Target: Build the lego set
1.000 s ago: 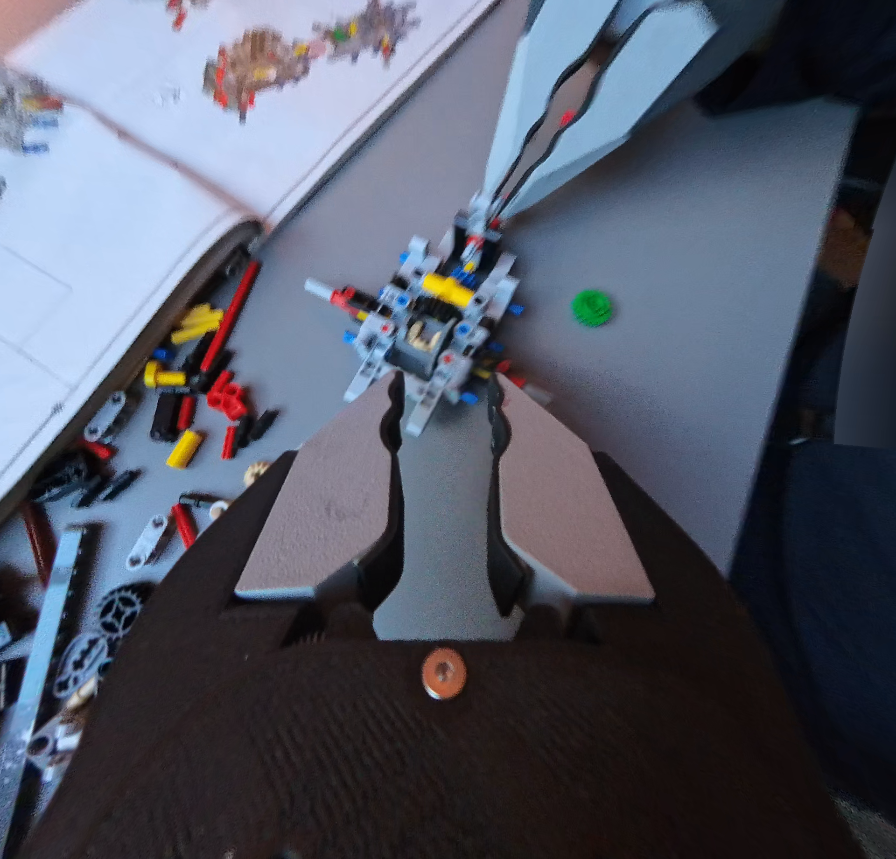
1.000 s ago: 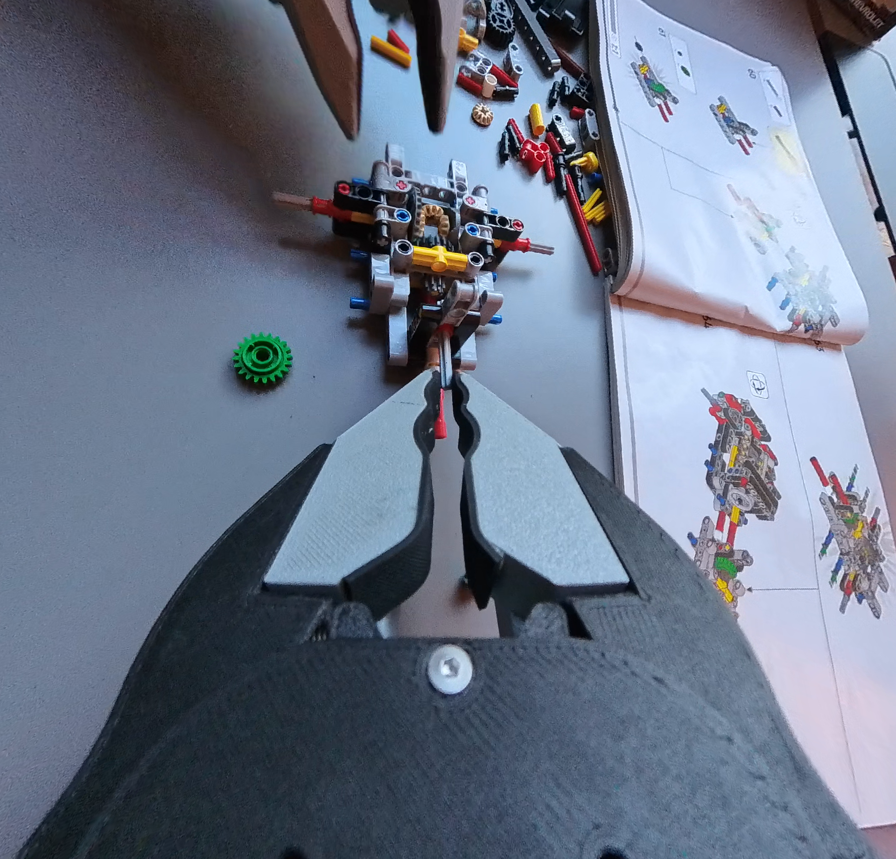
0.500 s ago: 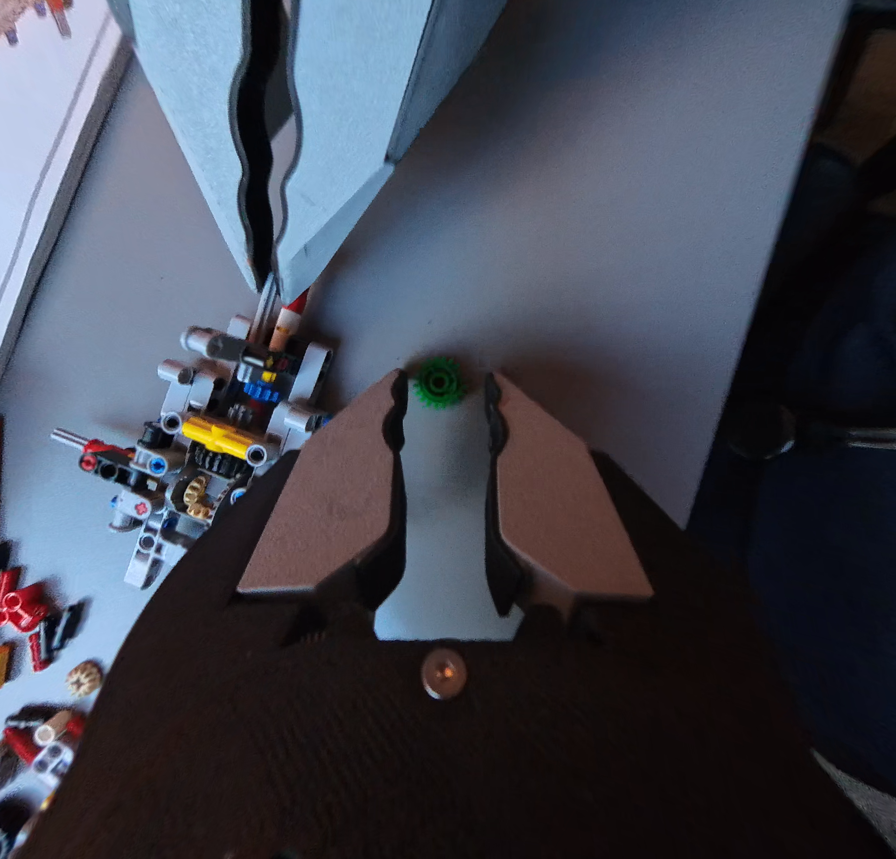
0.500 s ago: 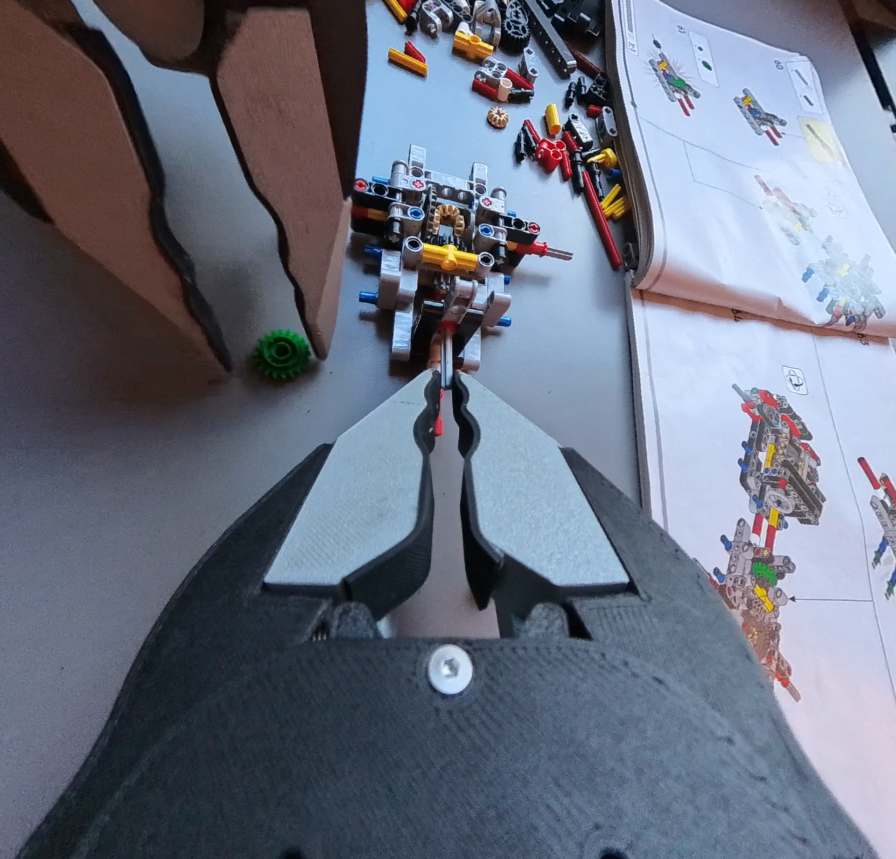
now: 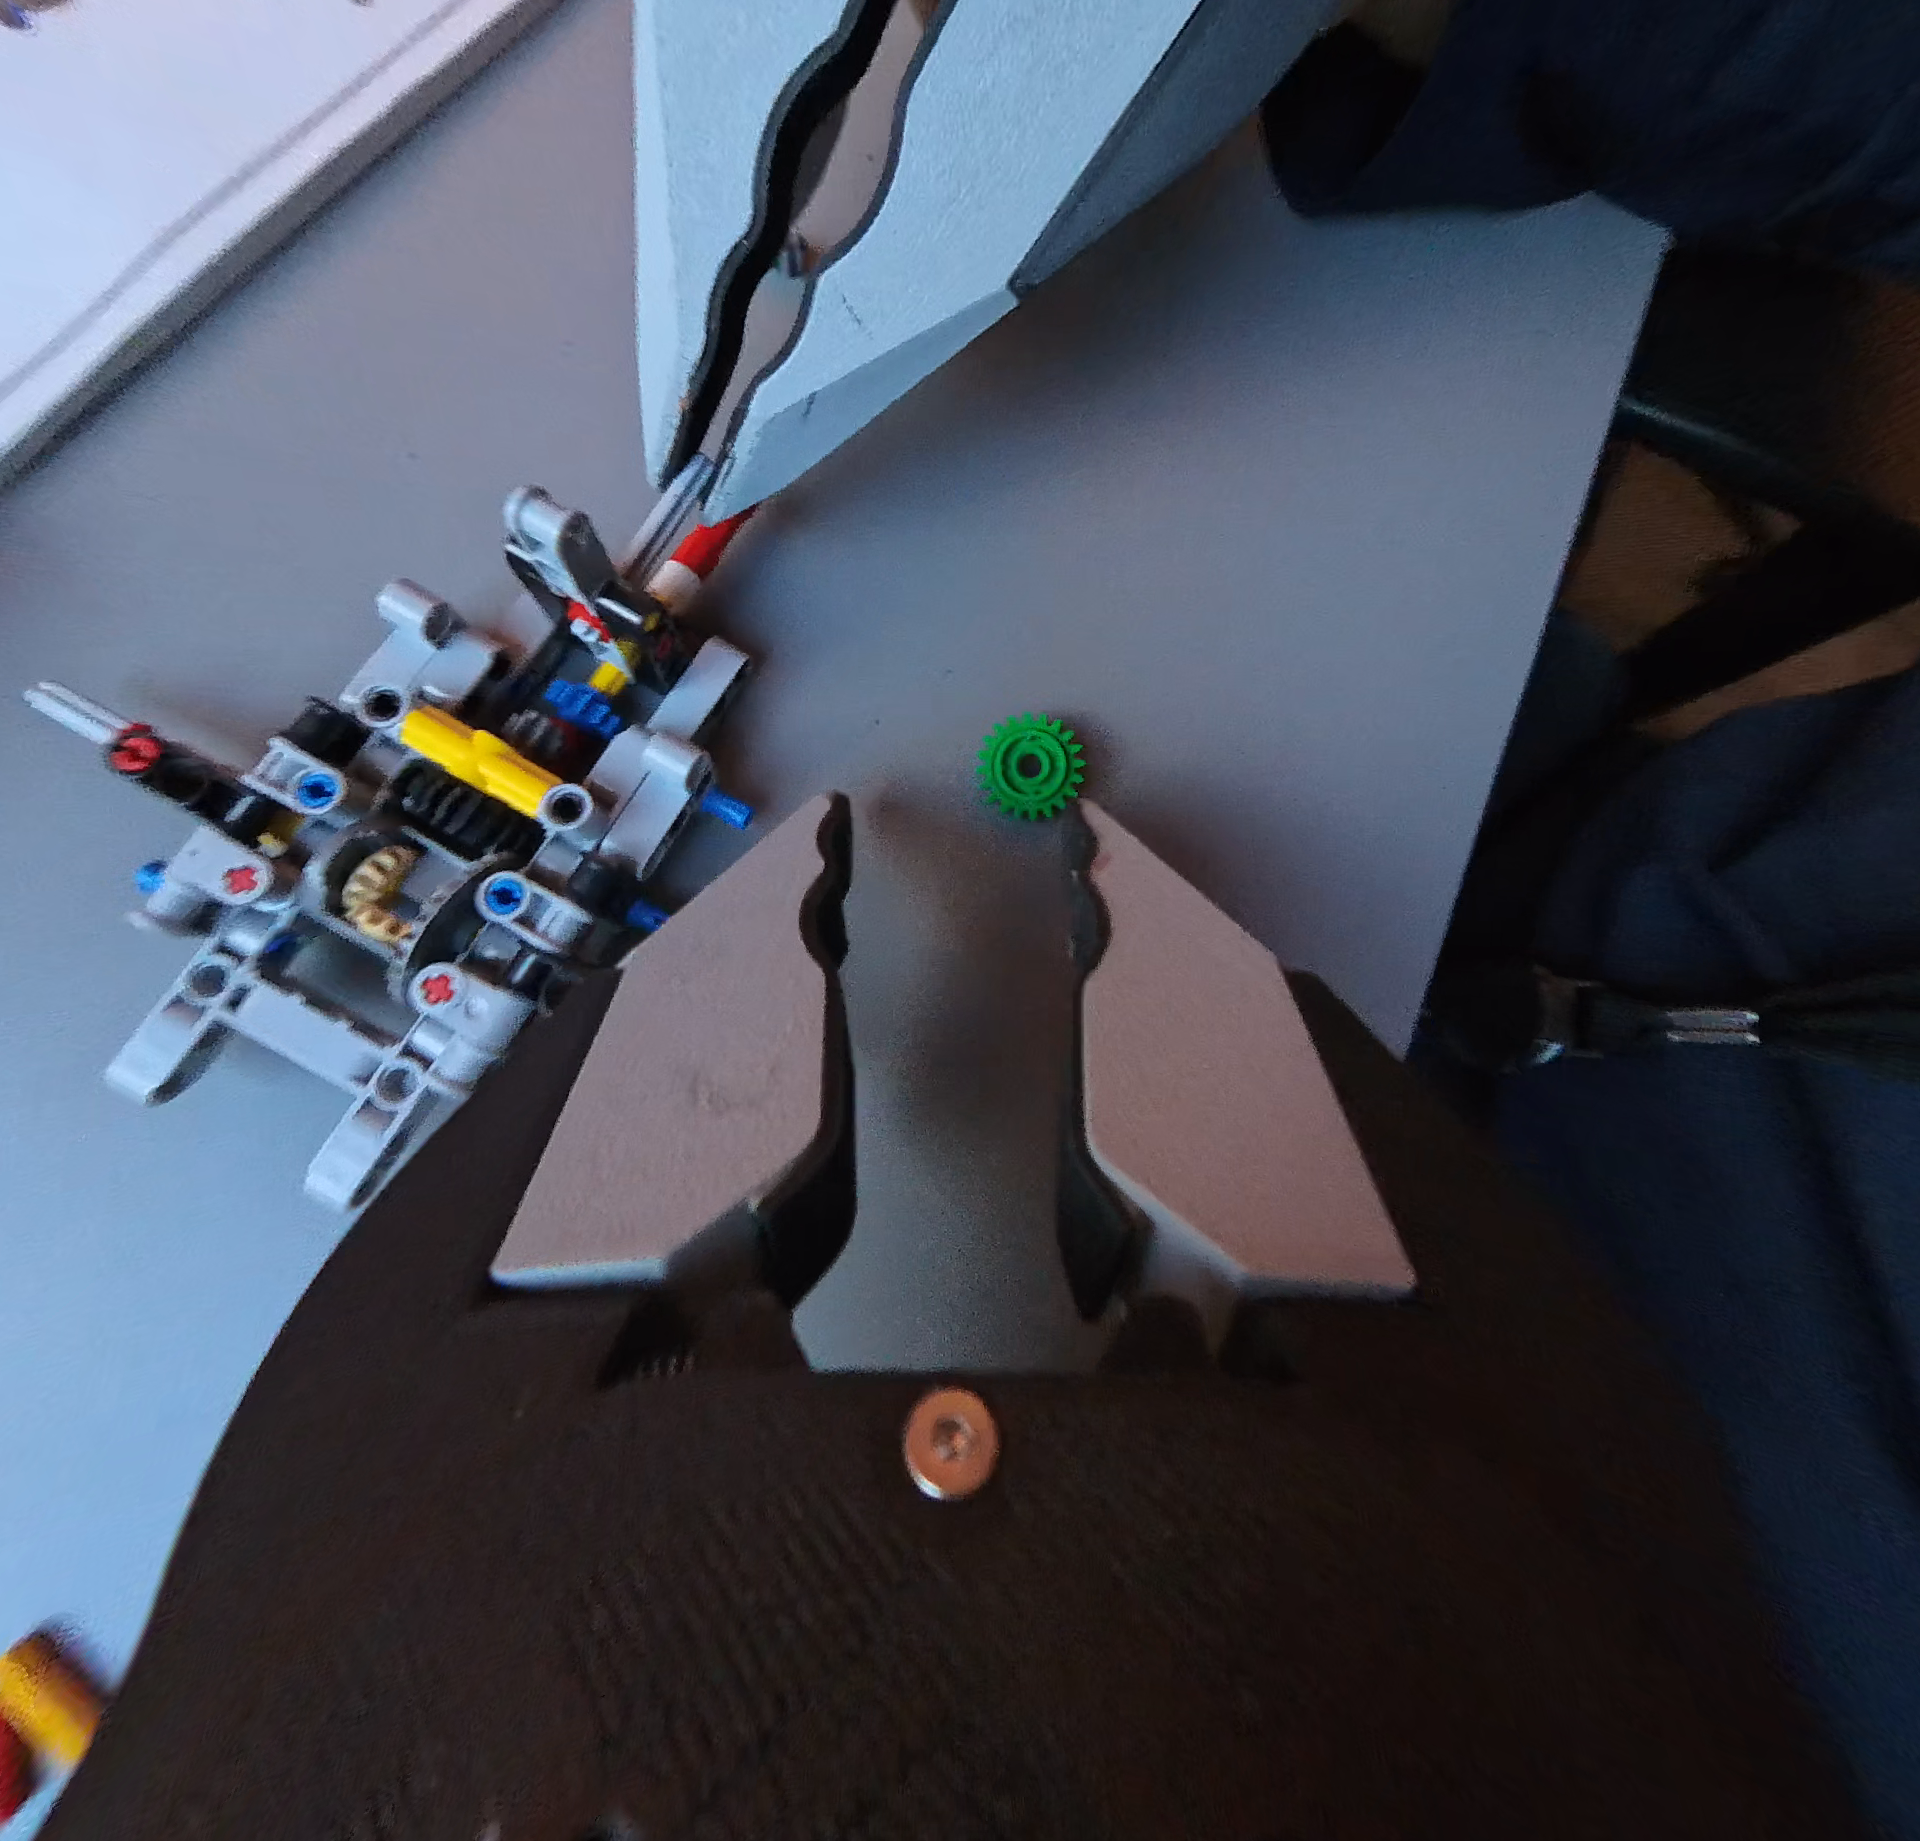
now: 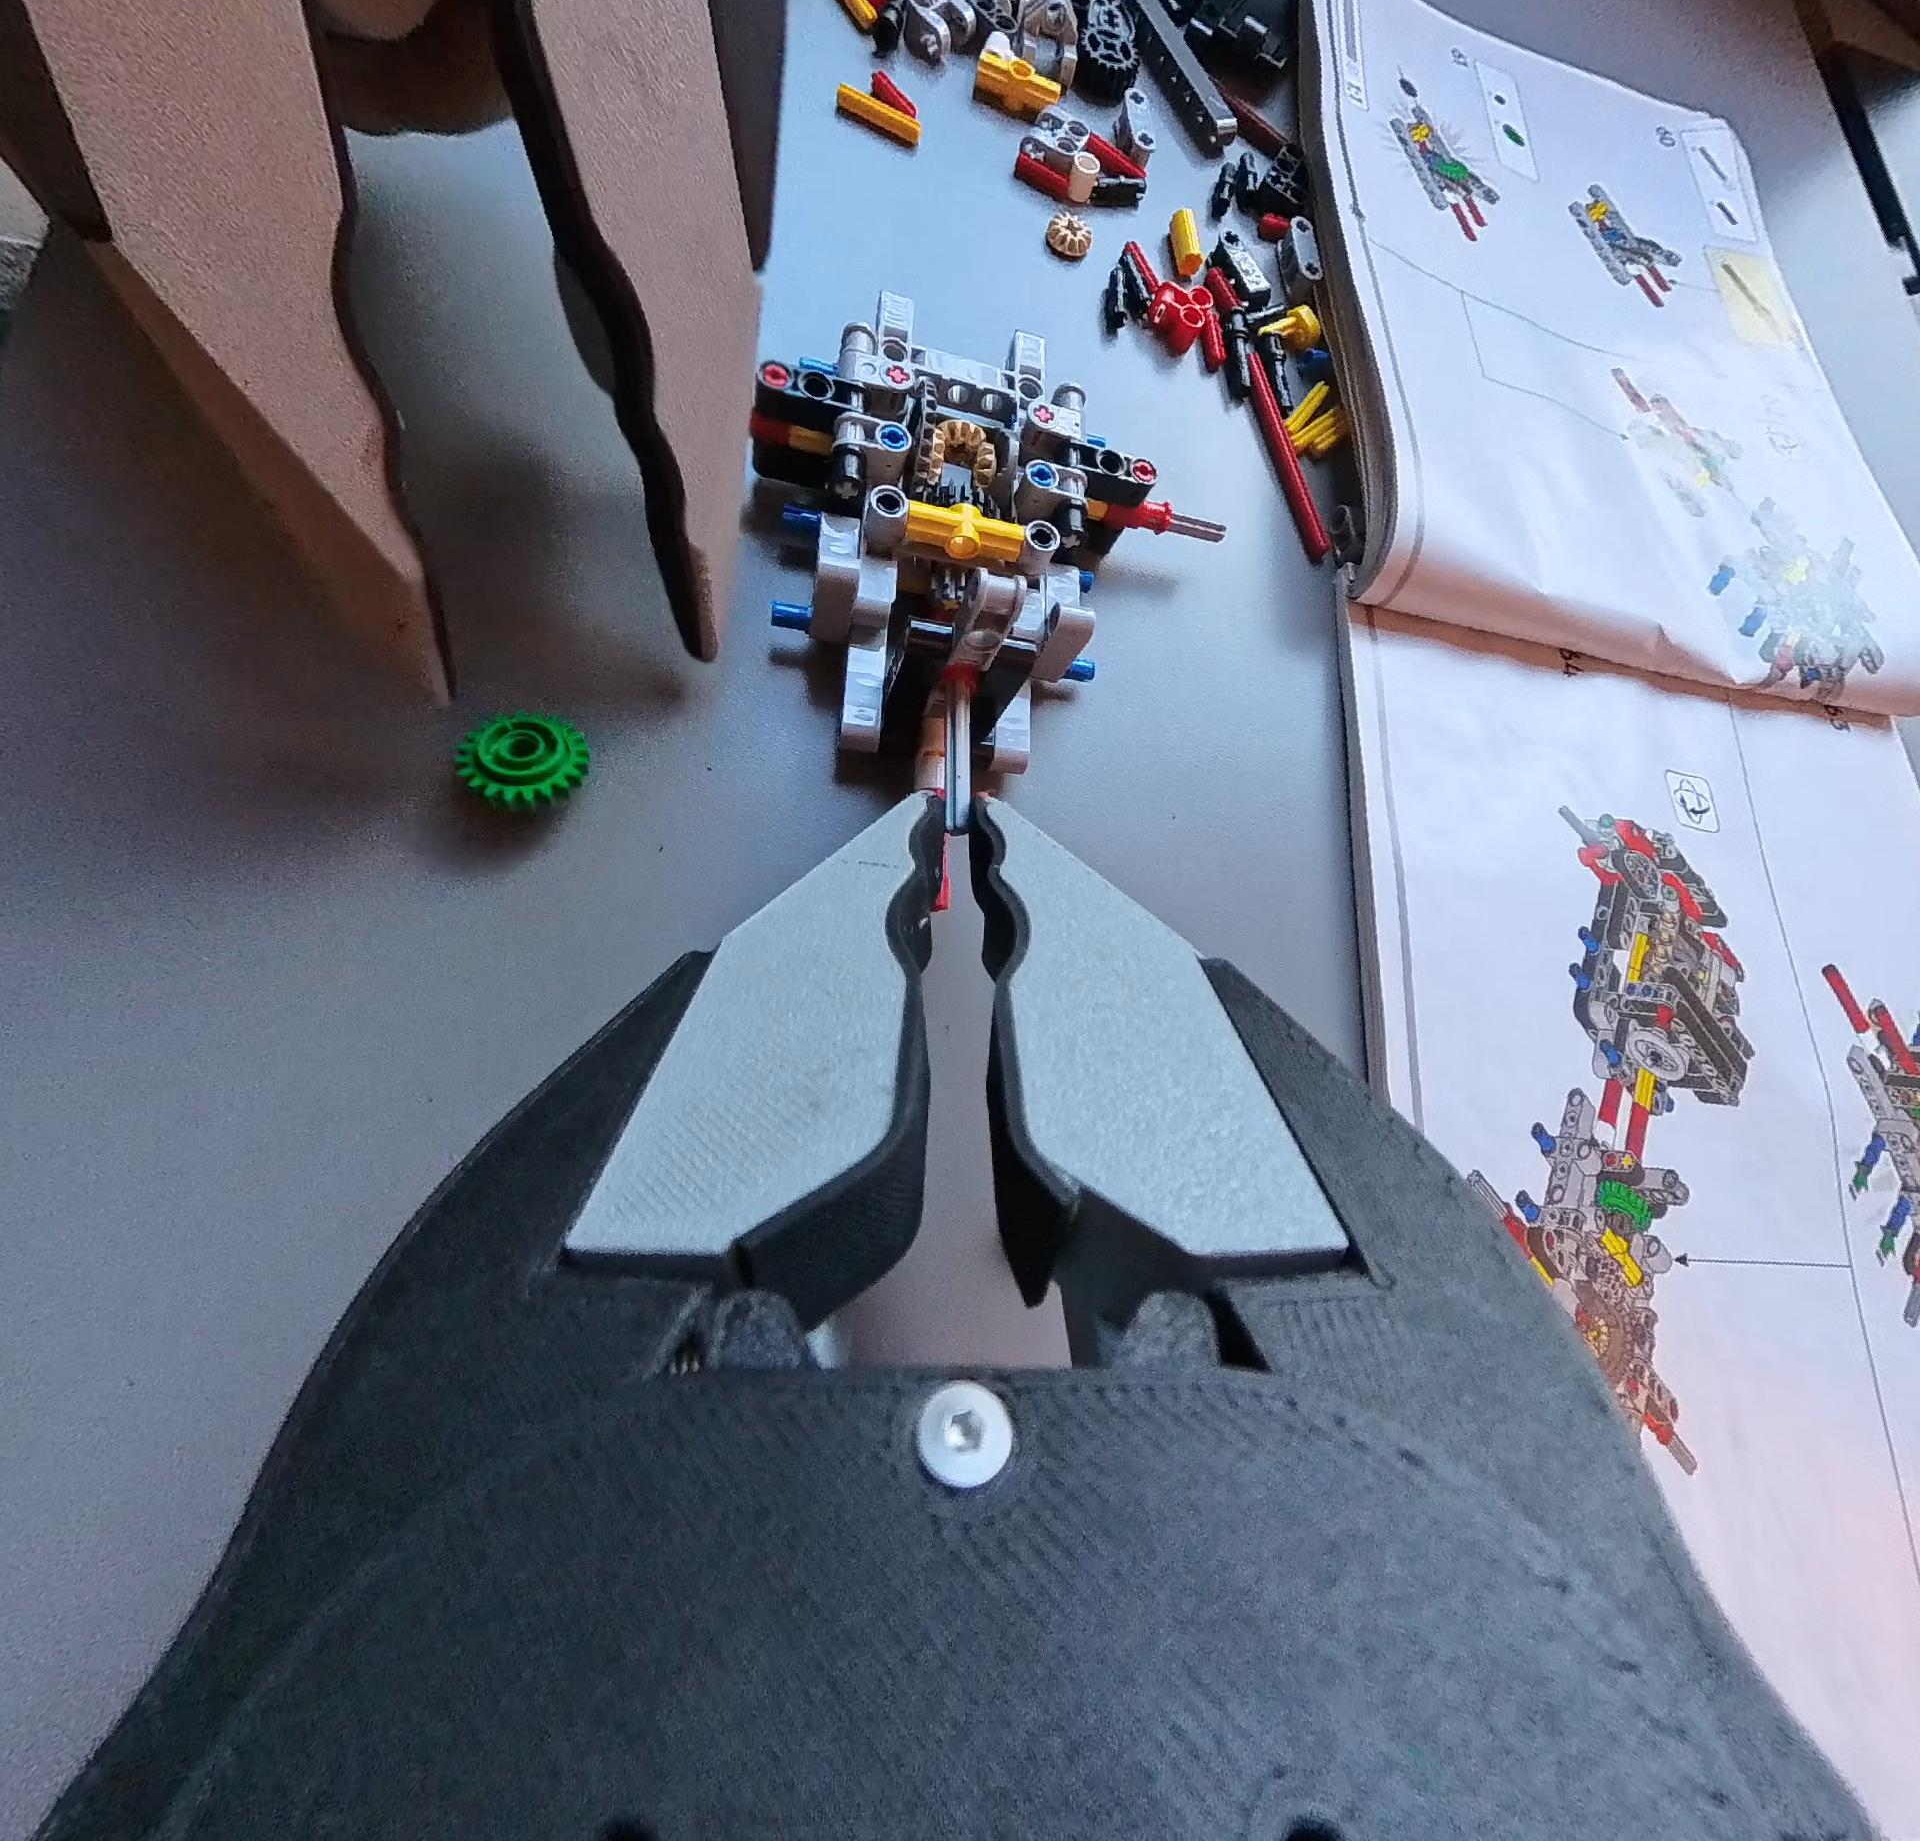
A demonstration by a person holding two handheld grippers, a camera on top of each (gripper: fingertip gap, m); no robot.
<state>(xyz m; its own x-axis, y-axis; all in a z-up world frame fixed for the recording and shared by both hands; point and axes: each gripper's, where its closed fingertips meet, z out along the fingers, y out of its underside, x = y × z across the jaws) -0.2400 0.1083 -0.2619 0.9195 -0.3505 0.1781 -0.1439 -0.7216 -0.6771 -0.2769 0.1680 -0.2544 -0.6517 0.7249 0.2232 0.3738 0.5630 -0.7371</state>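
The grey, black and yellow Lego assembly (image 5: 436,835) lies on the grey table; it also shows in the right wrist view (image 6: 956,503). My right gripper (image 6: 954,815) is shut on a thin grey axle (image 6: 958,742) that sticks out of the assembly's near end. The left wrist view shows that same grip (image 5: 696,472). My left gripper (image 5: 961,815) is open and empty, low over the table. A green gear (image 5: 1031,765) lies flat just beyond its right fingertip (image 5: 1081,825), not between the pads. In the right wrist view the gear (image 6: 522,761) lies below the left gripper (image 6: 566,669).
An open instruction booklet (image 6: 1558,441) lies right of the assembly. Several loose Lego parts (image 6: 1091,77) are piled at the far side. The table's edge (image 5: 1507,648) runs close to the right of the gear, with dark cloth beyond it. The gap from one gripper's tips to the other's is roughly 7 centimeters.
My left gripper swung from in front of the assembly over to the green gear and opened wider. The gear now sits by the right fingertip. My right gripper kept its hold on the axle.
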